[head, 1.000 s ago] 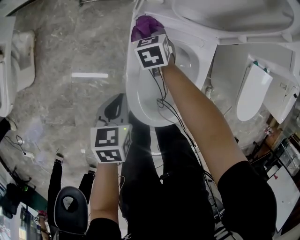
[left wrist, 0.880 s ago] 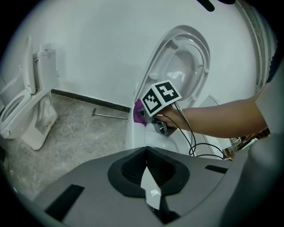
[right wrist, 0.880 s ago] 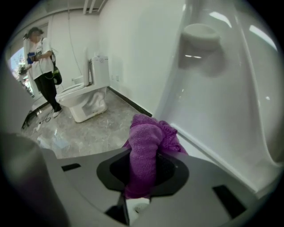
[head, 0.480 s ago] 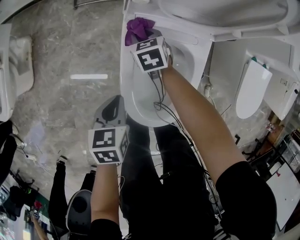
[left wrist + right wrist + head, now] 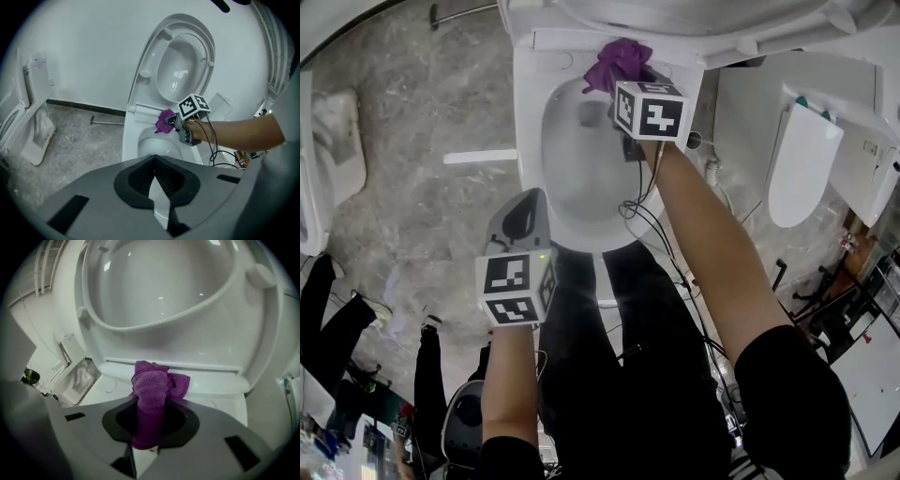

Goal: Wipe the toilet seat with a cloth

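A white toilet stands with its seat and lid raised. My right gripper is shut on a bunched purple cloth, which rests on the back of the bowl's rim just in front of the hinge. In the right gripper view the cloth runs up out of the shut jaws toward the rear ledge. My left gripper hangs near the bowl's front edge; in the left gripper view its jaws are shut with nothing between them.
A second white seat leans at the right, and another white fixture stands at the left on the grey marble floor. A metal rod lies by the wall. Cables trail from the right gripper over the bowl.
My right gripper has slid the purple cloth rightward along the back of the rim, from its left rear corner toward the middle, and has rolled. The left gripper has hardly shifted.
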Motion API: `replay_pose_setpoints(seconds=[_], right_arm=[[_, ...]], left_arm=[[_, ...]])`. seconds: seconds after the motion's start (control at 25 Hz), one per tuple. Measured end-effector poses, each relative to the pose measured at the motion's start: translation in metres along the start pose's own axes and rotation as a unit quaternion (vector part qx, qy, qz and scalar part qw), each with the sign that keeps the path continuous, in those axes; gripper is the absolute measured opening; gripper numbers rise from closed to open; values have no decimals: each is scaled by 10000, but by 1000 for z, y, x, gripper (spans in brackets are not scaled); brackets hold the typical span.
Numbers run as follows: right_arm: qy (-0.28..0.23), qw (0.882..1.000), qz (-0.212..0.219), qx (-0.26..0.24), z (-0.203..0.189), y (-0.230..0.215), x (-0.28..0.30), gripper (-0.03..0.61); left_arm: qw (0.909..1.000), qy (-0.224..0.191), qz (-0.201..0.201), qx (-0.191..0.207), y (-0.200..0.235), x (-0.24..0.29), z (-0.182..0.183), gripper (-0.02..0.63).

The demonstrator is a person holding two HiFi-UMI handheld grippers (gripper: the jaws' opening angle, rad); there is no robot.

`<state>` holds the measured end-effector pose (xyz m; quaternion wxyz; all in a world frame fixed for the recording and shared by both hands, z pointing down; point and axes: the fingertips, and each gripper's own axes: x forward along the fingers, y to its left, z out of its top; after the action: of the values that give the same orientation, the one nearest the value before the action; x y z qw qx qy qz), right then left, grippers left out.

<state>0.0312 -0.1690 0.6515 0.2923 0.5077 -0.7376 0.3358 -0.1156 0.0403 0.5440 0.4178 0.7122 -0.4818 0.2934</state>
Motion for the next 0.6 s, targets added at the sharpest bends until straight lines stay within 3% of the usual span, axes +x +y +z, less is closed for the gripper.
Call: replay_pose_setpoints(seconds=[0.28, 0.6], right_arm=[[9, 9974, -602, 385, -15, -102, -37, 86], [-68, 9931, -1072, 462, -21, -150, -60, 86]], left_arm=[[9996, 91, -155, 202, -42, 17, 11, 3], [9988, 138, -222, 415, -70, 30, 26, 3]])
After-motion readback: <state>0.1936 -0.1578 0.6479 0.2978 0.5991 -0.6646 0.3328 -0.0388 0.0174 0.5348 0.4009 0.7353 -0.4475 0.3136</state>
